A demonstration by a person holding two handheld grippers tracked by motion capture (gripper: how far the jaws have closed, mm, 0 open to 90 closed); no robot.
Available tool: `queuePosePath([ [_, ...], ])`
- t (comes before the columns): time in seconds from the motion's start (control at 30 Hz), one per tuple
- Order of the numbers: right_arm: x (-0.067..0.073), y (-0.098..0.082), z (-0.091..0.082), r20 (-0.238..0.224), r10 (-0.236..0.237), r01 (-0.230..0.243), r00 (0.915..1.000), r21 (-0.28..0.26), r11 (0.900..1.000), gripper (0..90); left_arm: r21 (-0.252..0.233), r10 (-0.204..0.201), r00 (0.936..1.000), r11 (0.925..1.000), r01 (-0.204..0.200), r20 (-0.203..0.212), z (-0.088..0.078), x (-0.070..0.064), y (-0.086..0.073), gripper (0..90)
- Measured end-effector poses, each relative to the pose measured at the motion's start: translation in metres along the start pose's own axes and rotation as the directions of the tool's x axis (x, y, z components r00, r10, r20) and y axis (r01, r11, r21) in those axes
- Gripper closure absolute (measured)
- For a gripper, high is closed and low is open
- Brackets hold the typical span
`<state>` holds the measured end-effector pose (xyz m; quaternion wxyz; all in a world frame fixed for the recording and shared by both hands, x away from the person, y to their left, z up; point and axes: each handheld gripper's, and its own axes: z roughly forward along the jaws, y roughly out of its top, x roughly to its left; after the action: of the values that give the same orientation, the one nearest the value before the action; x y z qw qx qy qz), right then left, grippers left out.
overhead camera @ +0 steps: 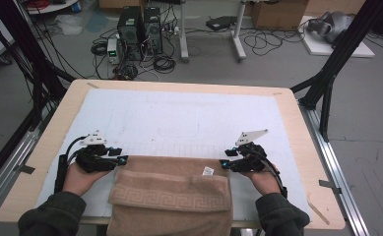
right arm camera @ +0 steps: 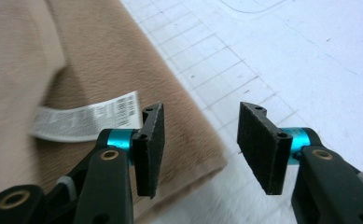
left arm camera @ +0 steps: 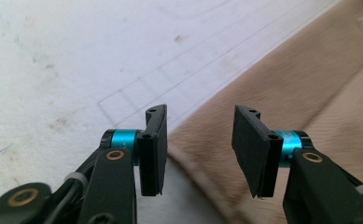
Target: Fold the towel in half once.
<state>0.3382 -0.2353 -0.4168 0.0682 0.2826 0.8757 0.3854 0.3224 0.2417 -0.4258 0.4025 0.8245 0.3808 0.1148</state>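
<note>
My left tool (overhead camera: 122, 160) & right tool (overhead camera: 225, 164) both released, jaws apart, at far corners of folded tan towel (overhead camera: 172, 194) on desk (overhead camera: 287, 113); nothing gripped

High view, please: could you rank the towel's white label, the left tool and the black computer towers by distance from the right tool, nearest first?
1. White label: on the towel, just left of the right tool.
2. Left tool: at the towel's opposite far corner.
3. Computer towers: on the floor beyond the table.
</note>
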Motion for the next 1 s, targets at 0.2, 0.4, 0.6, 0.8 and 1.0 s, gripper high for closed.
queuePosePath([
  [0.2,-0.012,-0.004,0.022,-0.023,0.018,-0.016,0.9996,0.075,0.997,47.1,0.053,-0.016,0.9995,0.9985,0.015,0.028,0.017,0.006,-0.004,50.5],
  [0.4,-0.011,-0.001,0.025,-0.112,-0.001,0.01,0.9937,0.081,0.997,84.7,0.048,0.007,0.9999,0.9988,-0.008,0.014,0.02,0.0,0.004,82.4],
  [0.6,-0.03,0.019,0.018,-0.025,0.017,-0.015,0.9995,0.042,0.999,85.2,-0.055,-0.016,0.997,0.9984,0.012,-0.076,0.019,0.012,0.043,83.4],
  [0.8,-0.063,0.07,-0.001,0.07,0.019,-0.02,0.9974,0.011,1.0,85.9,-0.107,-0.012,0.9897,0.9943,-0.004,-0.143,0.016,0.036,0.109,83.7],
  [1.0,-0.087,0.13,-0.03,0.168,-0.024,0.031,0.9854,-0.037,0.999,86.0,-0.178,-0.012,0.9792,0.9838,-0.024,-0.203,0.001,0.051,0.171,83.7],
])
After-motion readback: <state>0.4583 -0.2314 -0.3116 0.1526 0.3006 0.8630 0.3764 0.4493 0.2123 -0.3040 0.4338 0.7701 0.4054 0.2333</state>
